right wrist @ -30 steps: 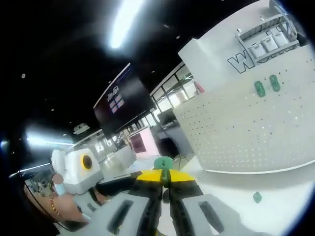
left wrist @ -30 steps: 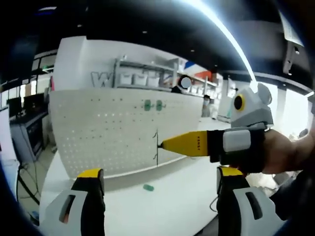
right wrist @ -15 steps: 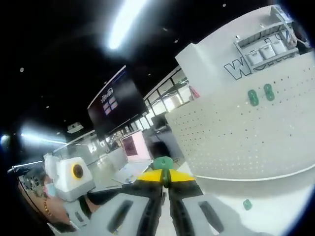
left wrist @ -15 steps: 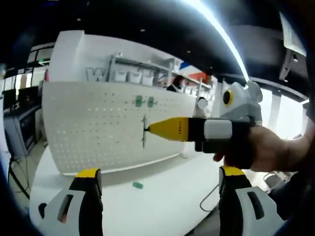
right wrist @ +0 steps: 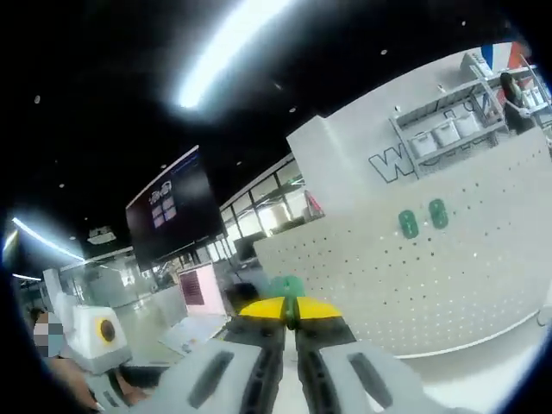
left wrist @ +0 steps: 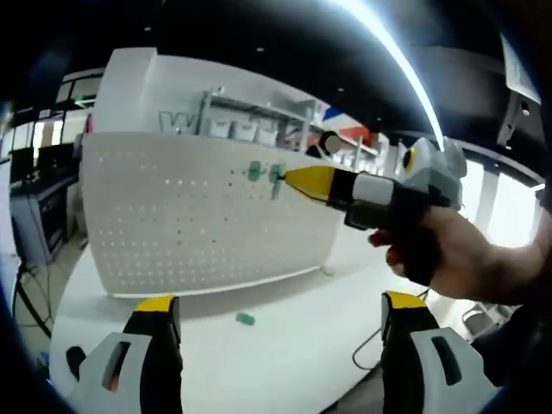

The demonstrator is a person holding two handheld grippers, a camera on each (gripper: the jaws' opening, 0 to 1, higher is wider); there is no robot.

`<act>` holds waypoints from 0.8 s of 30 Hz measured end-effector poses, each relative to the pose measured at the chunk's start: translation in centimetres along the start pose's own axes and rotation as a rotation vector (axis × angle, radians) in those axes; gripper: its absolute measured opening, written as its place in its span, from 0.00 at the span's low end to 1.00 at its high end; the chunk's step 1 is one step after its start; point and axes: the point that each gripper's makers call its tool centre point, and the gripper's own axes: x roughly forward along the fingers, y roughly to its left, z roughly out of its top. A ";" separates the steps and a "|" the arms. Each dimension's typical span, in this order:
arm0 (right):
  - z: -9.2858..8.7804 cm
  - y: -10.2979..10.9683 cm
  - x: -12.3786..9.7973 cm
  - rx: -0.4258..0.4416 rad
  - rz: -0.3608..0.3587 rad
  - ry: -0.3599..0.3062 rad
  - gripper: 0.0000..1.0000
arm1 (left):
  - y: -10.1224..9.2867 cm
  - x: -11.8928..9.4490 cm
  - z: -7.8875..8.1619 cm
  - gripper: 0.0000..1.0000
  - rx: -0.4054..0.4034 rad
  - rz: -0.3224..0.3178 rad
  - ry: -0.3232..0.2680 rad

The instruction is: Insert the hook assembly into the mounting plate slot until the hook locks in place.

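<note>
A white pegboard mounting plate [left wrist: 190,216] stands upright on the white table [left wrist: 293,345]. Two green hooks [left wrist: 265,172] sit side by side high on it. My right gripper [left wrist: 289,178], held by a hand, comes in from the right with its yellow tip right next to those hooks. In the right gripper view its jaws [right wrist: 290,312] are shut on a green hook assembly [right wrist: 287,285], with the pegboard [right wrist: 431,276] and its two green hooks [right wrist: 423,219] ahead to the right. My left gripper [left wrist: 280,315] stands wide open low over the table, holding nothing.
A small green piece [left wrist: 246,319] lies on the table in front of the board. A dark cable [left wrist: 362,349] trails on the table's right side. Shelves with bins [left wrist: 250,129] stand behind the board. A dark screen [right wrist: 164,207] hangs to the left.
My right gripper has risen from the middle of the board up to the two green hooks, still shut on its green hook. The left gripper stays open.
</note>
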 end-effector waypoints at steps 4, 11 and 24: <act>0.4 -0.8 0.6 -0.027 -0.019 -0.002 0.00 | -0.2 0.0 0.0 0.97 -0.004 -0.004 0.000; 0.8 -4.1 1.4 -0.067 -0.094 -0.010 0.00 | 0.2 -0.3 0.0 0.95 0.018 0.010 0.000; 3.9 -11.2 1.9 -0.127 -0.236 -0.058 0.00 | 1.9 -0.3 -0.8 0.95 -0.004 0.027 0.024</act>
